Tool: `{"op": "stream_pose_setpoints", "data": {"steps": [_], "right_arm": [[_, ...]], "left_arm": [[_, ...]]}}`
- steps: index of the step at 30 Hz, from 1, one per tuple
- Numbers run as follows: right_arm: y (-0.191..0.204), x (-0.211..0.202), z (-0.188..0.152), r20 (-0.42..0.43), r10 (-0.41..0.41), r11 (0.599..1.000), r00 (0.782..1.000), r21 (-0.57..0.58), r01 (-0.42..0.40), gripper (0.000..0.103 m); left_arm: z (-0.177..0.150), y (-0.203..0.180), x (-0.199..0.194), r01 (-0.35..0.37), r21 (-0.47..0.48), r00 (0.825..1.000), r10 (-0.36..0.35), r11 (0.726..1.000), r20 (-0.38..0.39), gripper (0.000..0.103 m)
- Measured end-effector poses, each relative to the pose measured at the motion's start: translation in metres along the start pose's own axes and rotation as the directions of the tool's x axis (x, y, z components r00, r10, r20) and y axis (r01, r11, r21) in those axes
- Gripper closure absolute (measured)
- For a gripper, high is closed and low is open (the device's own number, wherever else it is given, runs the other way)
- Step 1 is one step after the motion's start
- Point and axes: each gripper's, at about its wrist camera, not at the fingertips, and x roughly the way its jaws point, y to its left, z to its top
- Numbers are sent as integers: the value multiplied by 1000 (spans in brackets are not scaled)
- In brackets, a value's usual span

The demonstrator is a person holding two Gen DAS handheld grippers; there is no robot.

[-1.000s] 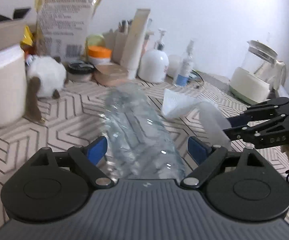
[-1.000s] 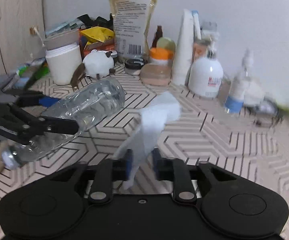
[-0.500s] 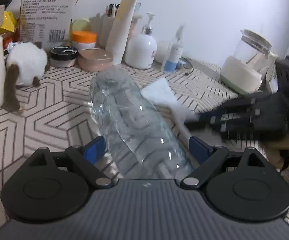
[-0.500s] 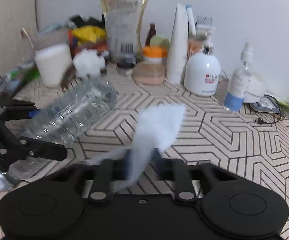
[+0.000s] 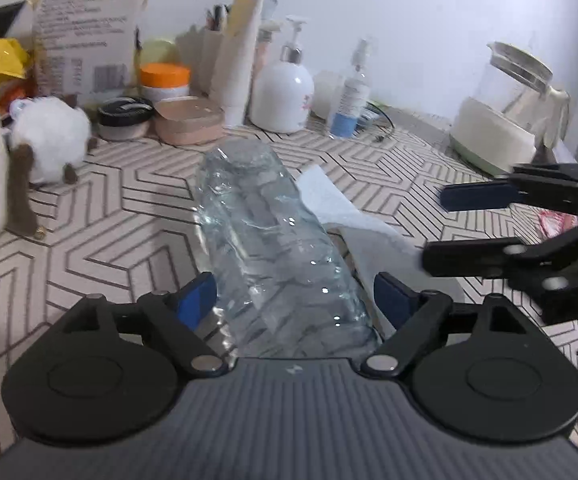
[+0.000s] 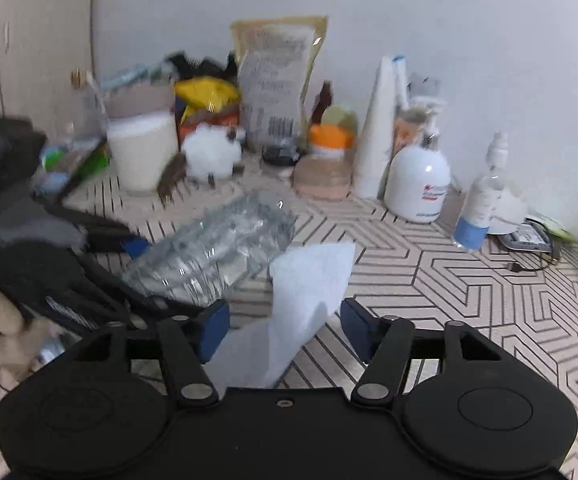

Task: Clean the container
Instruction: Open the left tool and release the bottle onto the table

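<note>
Plastic bottle (image 5: 273,248) is lying between the left gripper (image 5: 293,300) fingers, which are pinching it above the patterned surface (image 5: 109,216). Right gripper (image 6: 283,326) fingers are spreading around a white tissue (image 6: 305,296) beside the bottle.

The tabletop (image 5: 137,208) is beige with a dark-lined hexagon pattern. The bottle (image 5: 273,248) is clear; the wipe (image 6: 309,292) beside the bottle is white. Both tongs are black with blue pads (image 5: 197,300). Behind the bottle, a jar (image 5: 165,80) has an orange lid and the pump dispenser (image 5: 283,92) is white.
</note>
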Motion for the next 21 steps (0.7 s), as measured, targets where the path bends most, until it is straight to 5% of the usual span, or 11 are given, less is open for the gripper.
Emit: {"op": "stream_pose_setpoints", "data": {"steps": [6, 14, 17, 21], "right_arm": [[14, -28, -9, 73, -66, 995, 995, 76, 60, 25], [20, -41, -38, 120, -68, 958, 990, 285, 31, 24], [26, -45, -43, 85, -51, 961, 995, 276, 26, 24], [38, -53, -51, 50, -82, 965, 995, 255, 67, 22]], "left_arm": [[-3, -1, -16, -57, 22, 998, 57, 998, 34, 10], [-12, -9, -53, -130, 46, 985, 123, 990, 124, 10], [-18, -17, -71, -70, 25, 994, 68, 997, 83, 10], [-33, -37, -100, -84, 24, 992, 81, 996, 99, 10]]}}
